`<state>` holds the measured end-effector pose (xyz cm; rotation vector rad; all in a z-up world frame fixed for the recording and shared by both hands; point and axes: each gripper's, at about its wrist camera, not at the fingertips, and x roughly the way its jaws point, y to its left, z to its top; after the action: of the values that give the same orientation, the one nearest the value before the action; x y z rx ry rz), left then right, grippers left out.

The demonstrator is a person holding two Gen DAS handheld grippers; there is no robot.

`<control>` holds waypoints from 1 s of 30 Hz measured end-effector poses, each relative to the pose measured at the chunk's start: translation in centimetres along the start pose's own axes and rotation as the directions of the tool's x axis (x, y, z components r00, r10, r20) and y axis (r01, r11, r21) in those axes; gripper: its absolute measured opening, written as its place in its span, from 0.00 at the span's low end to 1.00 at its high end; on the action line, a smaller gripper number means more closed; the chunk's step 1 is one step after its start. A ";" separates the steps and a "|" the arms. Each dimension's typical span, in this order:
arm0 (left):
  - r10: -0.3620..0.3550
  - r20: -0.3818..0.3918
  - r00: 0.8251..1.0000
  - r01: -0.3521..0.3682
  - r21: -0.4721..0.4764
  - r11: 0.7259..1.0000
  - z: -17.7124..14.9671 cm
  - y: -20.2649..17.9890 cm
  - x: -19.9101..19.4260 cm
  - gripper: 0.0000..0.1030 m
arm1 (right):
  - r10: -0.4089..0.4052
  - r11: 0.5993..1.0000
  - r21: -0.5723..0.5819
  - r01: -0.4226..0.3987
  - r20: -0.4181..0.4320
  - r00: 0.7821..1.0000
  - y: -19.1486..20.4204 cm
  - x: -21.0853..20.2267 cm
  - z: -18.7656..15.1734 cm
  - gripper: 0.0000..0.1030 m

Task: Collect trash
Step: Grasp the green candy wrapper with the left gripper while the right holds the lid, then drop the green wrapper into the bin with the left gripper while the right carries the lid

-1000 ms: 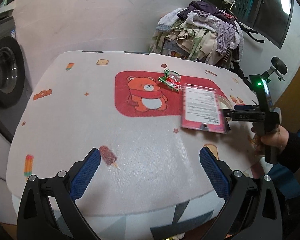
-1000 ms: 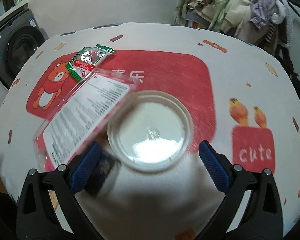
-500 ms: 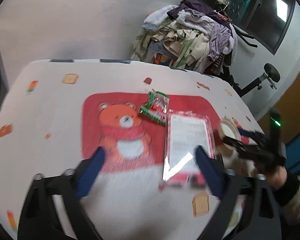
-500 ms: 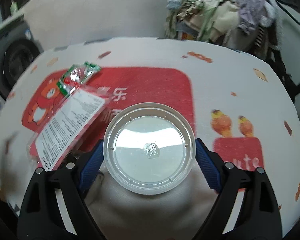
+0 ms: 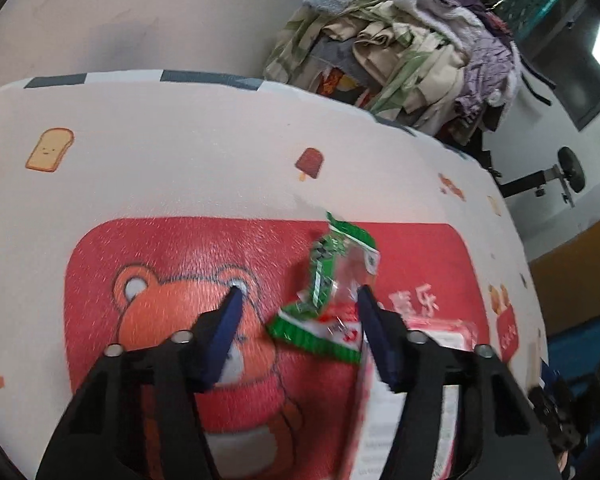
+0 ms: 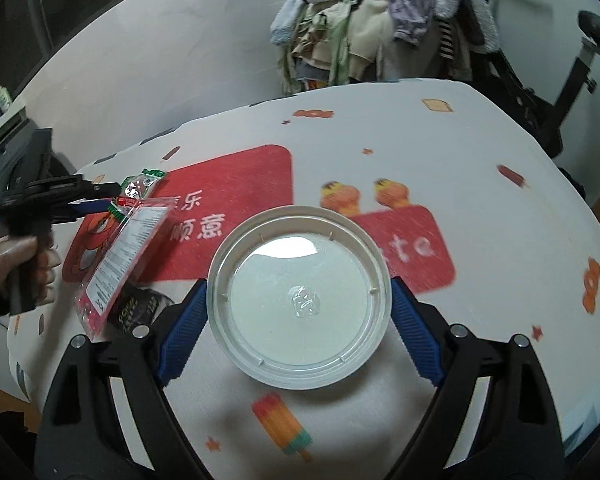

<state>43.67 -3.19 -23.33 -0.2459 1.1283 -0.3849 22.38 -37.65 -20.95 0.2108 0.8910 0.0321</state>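
Note:
My right gripper (image 6: 298, 300) is shut on a round clear plastic lid (image 6: 299, 296) and holds it above the table. My left gripper (image 5: 298, 300) is open, its jaws set around a crumpled green, red and white snack wrapper (image 5: 332, 300) lying on the red bear print. The wrapper also shows in the right wrist view (image 6: 138, 192), with the left gripper (image 6: 96, 200) at it. A flat pink package with a white label (image 6: 120, 264) lies beside the wrapper; in the left wrist view it is (image 5: 412, 420) partly hidden behind the right finger.
The table wears a white cloth with a red bear panel (image 5: 172, 280) and cartoon prints. A small dark packet (image 6: 136, 312) lies under the pink package. A pile of clothes (image 5: 400, 40) stands behind the table. An exercise bike (image 6: 560, 80) is at the far right.
My left gripper has moved forward to the snack wrapper and narrowed around it. My right gripper has closed on the plastic lid and lifted it off the table.

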 end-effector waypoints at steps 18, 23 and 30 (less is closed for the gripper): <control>0.038 0.124 0.992 -0.065 0.221 0.973 -3.3 -2.4 -10.1 0.04 | 0.039 0.997 -0.061 -0.037 0.041 0.998 4.1 -4.0 0.2 0.84; -0.004 0.151 0.989 -0.031 0.226 0.974 -7.4 -2.9 -15.2 0.04 | 0.066 0.993 -0.105 -0.060 0.054 0.996 6.5 -6.7 -0.5 0.84; -0.036 0.165 0.986 -0.011 0.273 0.962 -15.6 -4.3 -20.9 0.04 | 0.090 0.985 -0.152 -0.079 0.070 0.993 9.1 -10.4 -2.4 0.84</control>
<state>20.95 1.69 -10.83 -0.0409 0.8956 -0.5165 14.53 -29.52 -12.69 0.1094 0.7990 0.1683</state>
